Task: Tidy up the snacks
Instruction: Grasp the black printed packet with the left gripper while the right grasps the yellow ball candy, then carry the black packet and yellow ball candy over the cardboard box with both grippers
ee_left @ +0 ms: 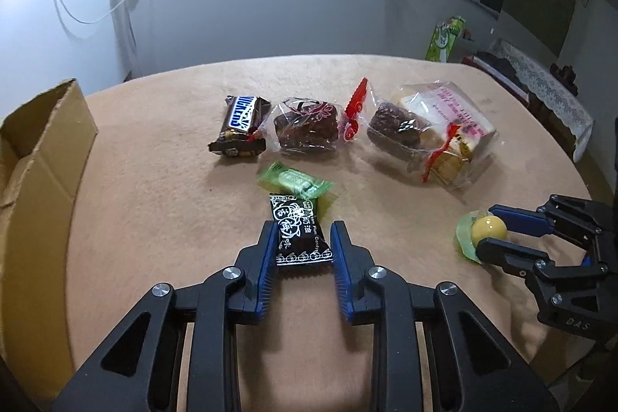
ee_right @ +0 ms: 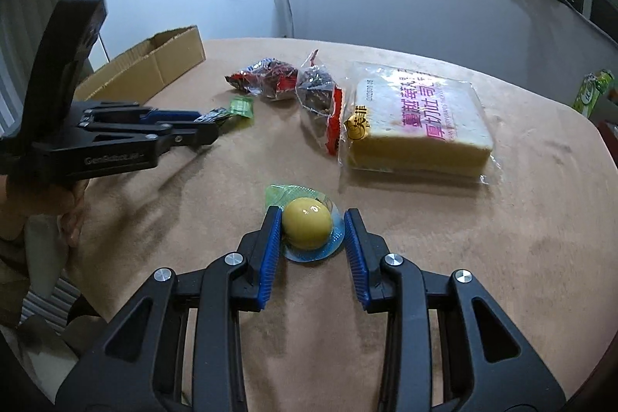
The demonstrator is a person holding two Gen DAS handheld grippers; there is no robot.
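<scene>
Two candies gripped, sorting barely begun

Left gripper [ee_left: 303, 238] clamps a black candy [ee_left: 299, 234]; right gripper [ee_right: 311, 232] pinches a jelly cup [ee_right: 309, 228]; five snacks lie ahead, box [ee_left: 42, 141] leftward.

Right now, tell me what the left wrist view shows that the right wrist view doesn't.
Left wrist only: the Snickers bar label, and the left gripper shut on the black candy.
Right wrist only: a hand holding the left gripper, and the bread pack's printed top.
Both: the box, green candy, two brown cakes, and the yellow ball candy between the right gripper pads.
</scene>
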